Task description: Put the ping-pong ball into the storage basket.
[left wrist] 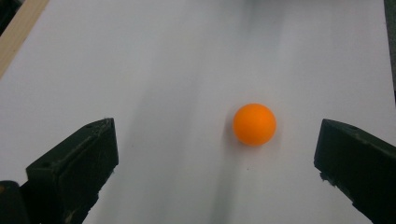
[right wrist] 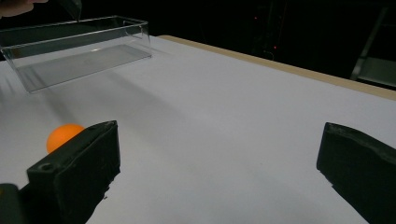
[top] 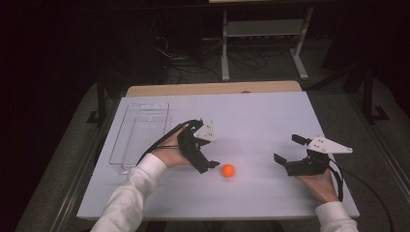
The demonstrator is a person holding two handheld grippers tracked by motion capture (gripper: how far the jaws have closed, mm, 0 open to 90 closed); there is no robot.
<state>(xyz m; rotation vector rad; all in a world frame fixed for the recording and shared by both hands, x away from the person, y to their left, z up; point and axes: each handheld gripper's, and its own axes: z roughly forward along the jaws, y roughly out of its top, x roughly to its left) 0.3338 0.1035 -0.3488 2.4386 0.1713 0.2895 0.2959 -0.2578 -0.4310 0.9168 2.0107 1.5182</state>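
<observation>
A small orange ball [top: 228, 170] lies on the white tabletop [top: 256, 111] toward the front middle. My left gripper [top: 207, 143] is open just left of it, one jaw close to the ball. In the left gripper view the ball [left wrist: 254, 124] rests on the table just ahead of the wide-spread jaws [left wrist: 218, 144], nearer the right one, untouched. My right gripper [top: 289, 149] stands open well to the ball's right, with nothing between its jaws. The right gripper view [right wrist: 219, 140] has the ball [right wrist: 63, 135] partly hidden behind its left jaw.
A clear rectangular plastic box [top: 140, 130] stands empty at the table's left side, and it appears far off in the right gripper view [right wrist: 74, 51]. A wooden strip [top: 212, 89] edges the table's far side. Beyond it are a dark floor with cables and a white stand [top: 263, 34].
</observation>
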